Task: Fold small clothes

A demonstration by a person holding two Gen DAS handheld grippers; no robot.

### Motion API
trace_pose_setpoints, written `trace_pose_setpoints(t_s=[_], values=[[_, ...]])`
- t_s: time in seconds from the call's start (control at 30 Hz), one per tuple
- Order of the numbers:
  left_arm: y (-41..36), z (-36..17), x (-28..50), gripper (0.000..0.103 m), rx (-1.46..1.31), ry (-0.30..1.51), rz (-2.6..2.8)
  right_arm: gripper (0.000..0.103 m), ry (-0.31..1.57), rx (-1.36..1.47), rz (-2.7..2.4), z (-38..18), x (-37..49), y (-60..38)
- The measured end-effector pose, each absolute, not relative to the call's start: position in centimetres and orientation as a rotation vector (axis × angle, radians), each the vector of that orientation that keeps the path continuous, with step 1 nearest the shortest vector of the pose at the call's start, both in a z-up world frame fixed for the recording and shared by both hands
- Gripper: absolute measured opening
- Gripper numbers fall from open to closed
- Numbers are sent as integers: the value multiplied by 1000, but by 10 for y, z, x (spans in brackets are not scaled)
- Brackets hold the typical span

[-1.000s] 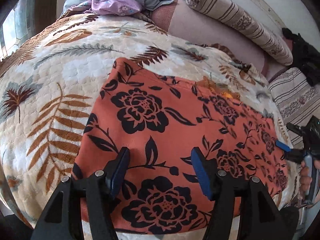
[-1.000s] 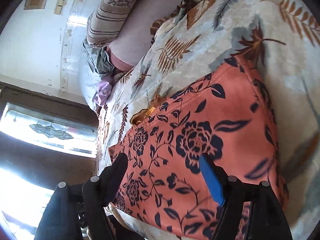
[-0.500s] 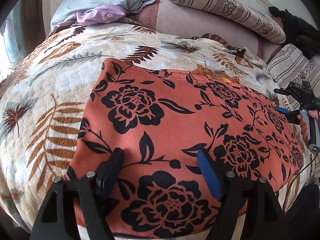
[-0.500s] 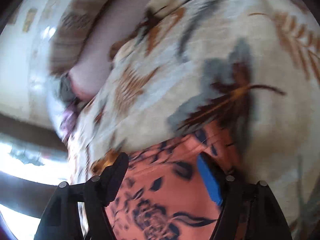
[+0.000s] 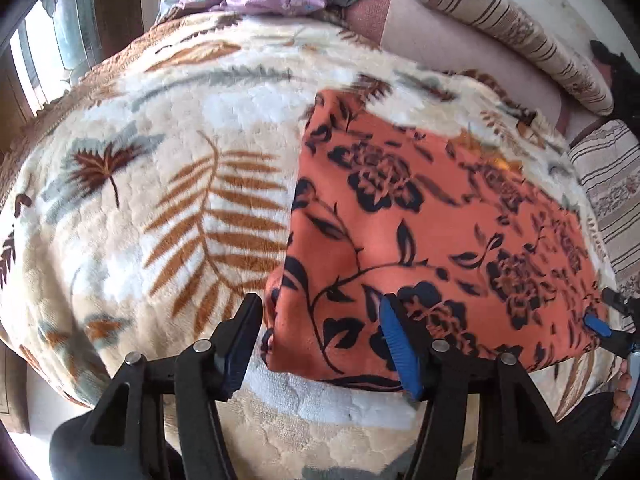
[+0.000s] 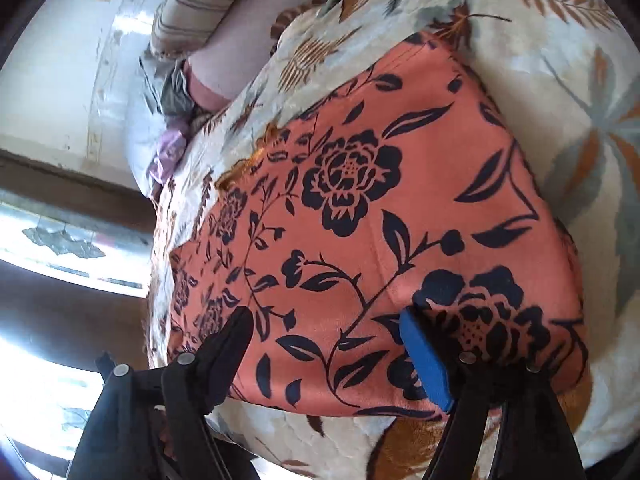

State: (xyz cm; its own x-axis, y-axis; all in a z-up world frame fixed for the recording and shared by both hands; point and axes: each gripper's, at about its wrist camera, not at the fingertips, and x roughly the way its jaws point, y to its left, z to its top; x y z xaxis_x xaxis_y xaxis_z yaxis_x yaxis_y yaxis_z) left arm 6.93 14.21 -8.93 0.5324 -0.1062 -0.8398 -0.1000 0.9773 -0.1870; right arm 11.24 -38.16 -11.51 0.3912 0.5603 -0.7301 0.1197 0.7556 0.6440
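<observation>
Orange flowered garment: lies flat on the leaf-print blanket, spread for folding; left gripper and right gripper, both unclenched and empty (apparently lining up a grab), poised at its near edge.

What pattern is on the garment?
Orange garment with dark navy-black flowers and leaves; clearest in the right wrist view.

the left wrist view looks low and close along its fingers over the near edge of the orange floral cloth toward the pillows. the right wrist view, rolled sideways, faces the same cloth from its opposite end.
</observation>
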Motion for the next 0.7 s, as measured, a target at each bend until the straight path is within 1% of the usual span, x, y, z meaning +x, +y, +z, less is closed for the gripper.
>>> trace_pose_setpoints(t_s=[0.07, 0.13, 0.17, 0.27, 0.5, 0.6, 0.7], values=[[147, -72, 70, 62, -229, 941, -21, 81, 1144, 623, 333, -111, 110, -378], [148, -69, 84, 63, -211, 959, -22, 82, 1164, 616, 335, -116, 109, -377], [148, -71, 94, 63, -205, 979, -30, 82, 1187, 623, 323, -123, 108, -378], [148, -84, 131, 62, -169, 1048, -29, 82, 1156, 695, 333, -129, 103, -390], [162, -118, 220, 62, -122, 1113, 40, 82, 1140, 672, 355, -130, 104, -384], [178, -126, 246, 63, -203, 1100, 47, 82, 1131, 696, 359, -131, 103, -386], [186, -121, 256, 64, -224, 1086, 60, 82, 1142, 743, 354, -130, 102, -394]])
